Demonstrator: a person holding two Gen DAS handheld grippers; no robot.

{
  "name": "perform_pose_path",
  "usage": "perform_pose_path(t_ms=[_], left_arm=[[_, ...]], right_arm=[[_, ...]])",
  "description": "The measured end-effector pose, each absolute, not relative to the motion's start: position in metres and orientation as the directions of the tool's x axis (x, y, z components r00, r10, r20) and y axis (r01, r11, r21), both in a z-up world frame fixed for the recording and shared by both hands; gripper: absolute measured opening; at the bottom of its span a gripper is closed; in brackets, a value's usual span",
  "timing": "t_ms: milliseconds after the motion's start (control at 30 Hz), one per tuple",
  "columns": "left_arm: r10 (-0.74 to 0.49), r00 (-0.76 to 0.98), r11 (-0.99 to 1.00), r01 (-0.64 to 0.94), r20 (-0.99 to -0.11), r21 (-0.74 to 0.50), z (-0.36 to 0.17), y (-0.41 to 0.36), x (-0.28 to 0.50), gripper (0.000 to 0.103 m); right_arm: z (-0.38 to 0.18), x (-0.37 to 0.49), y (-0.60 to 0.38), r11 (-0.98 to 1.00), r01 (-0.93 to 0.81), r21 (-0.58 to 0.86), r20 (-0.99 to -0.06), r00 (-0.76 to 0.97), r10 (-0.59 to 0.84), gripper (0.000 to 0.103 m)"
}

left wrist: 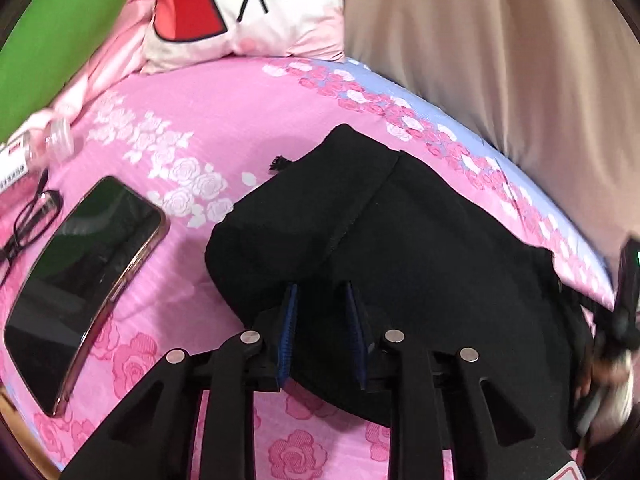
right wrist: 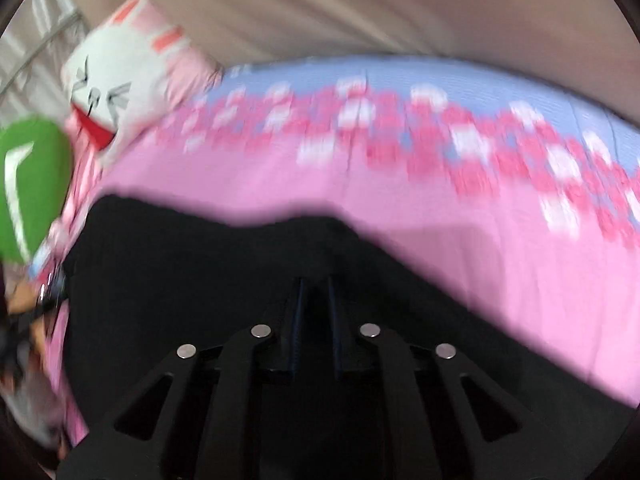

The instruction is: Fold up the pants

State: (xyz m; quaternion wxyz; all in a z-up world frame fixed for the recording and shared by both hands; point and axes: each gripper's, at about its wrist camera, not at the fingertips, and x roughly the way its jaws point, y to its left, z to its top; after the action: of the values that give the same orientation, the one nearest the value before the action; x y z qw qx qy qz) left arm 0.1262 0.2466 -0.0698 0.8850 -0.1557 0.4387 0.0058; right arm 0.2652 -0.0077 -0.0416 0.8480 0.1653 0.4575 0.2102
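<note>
So the black pants [left wrist: 400,248] are on the bed [left wrist: 224,184], partly folded into a thick bundle, long axis running from the hemmed end up near the rose border down toward the cameras. The left gripper [left wrist: 320,332] is right over the near edge with black fabric bunched between its blue pads, so I'd say it's clamped on the pants. The right gripper [right wrist: 316,320] sits low on the same cloth in its own view, jaws pinched nearly together; too blurry to say if fabric is actually caught. Both are basically on the pants, left planted steadier. Left of the pants lie a phone [left wrist: 84,288], glasses [left wrist: 28,224] and a small bottle [left wrist: 52,144]. No containers holding anything that I can see. The cartoon pillow [left wrist: 248,4] is beyond them at the head.
</note>
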Motion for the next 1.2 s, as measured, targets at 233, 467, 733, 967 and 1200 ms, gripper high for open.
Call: perform_pose_path(t_ms=[233, 467, 733, 967, 1200], left_arm=[[-0.083, 0.647, 0.953, -0.171, -0.758, -0.25, -0.054, 0.237, 0.112, 0.024], [-0.097, 0.731, 0.957, -0.117, -0.676, -0.264, -0.012, 0.189, 0.077, 0.053], [-0.195, 0.722, 0.963, 0.013, -0.664, -0.27, 0.006, 0.086, 0.072, 0.055], [-0.2, 0.695, 0.974, 0.067, -0.691, -0.214, 0.015, 0.026, 0.07, 0.06], [-0.135, 0.667, 0.989, 0.05, -0.733, -0.137, 0.016, 0.012, 0.069, 0.06]], right_arm=[[-0.014, 0.242, -0.044, 0.85, -0.156, 0.503, -0.656, 0.572, 0.493, 0.009], [-0.009, 0.153, -0.187, 0.946, 0.101, 0.309, -0.697, 0.7, 0.153, 0.032], [-0.002, 0.094, -0.243, 0.973, 0.208, -0.1, -0.782, 0.588, -0.206, 0.043], [0.114, 0.028, -0.105, 0.568, -0.115, -0.815, -0.411, 0.806, -0.426, 0.093], [0.165, -0.049, -0.033, 0.147, -0.029, -0.989, -0.079, 0.936, -0.344, 0.098]])
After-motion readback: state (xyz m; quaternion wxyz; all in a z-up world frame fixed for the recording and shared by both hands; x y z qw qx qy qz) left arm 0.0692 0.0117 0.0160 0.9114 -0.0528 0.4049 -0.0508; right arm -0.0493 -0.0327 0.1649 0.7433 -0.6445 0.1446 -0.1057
